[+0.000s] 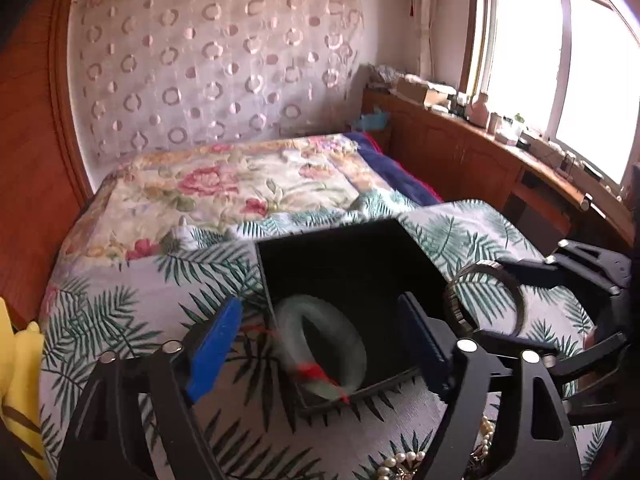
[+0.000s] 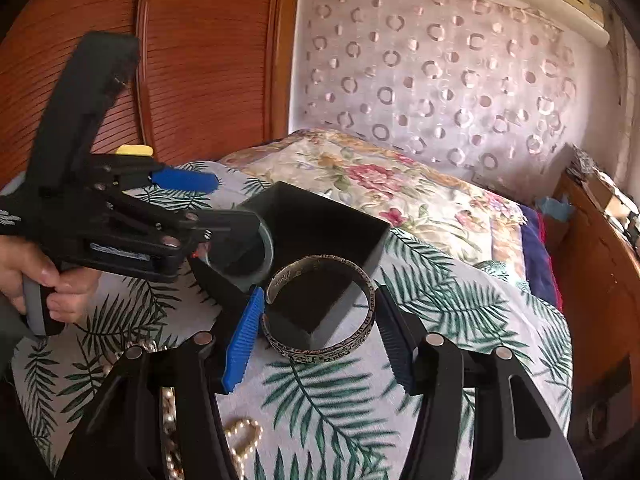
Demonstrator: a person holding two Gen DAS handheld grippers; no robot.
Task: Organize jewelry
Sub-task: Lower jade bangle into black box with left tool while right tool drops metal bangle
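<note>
a black open-topped box (image 1: 352, 280) sits on a palm-leaf printed cloth (image 1: 132, 292) spread over the near end of a bed, one corner turned toward the right wrist camera. a pale green jade bangle (image 1: 320, 344) with a red thread tied to it lies inside the box against the near wall, tilted up on edge so its opening faces roughly up and toward the left wrist camera; it is blurred there. the left gripper (image 1: 320, 344) hangs over that near wall with its blue pads spread wide on either side of the bangle, released and touching nothing that i can see. in the right wrist view the same gripper (image 2: 224, 208) reaches in from the left, a hand (image 2: 36, 276) on its handle, and the jade bangle (image 2: 264, 252) shows just under its lower finger at the box's (image 2: 320, 216) edge.

the right gripper (image 2: 316, 328) grasps an engraved silver cuff bracelet (image 2: 320, 312) between its blue pads, clenched across the cuff's width. the cuff is held nearly flat, its ring axis about vertical, and the gap in the band points away toward the upper left, over the near corner of the box. in the left wrist view the cuff (image 1: 486, 296) hangs just right of the box.

a pearl strand (image 2: 240, 436) lies on the cloth near the bottom edge, beside other jewelry too hidden to identify.
</note>
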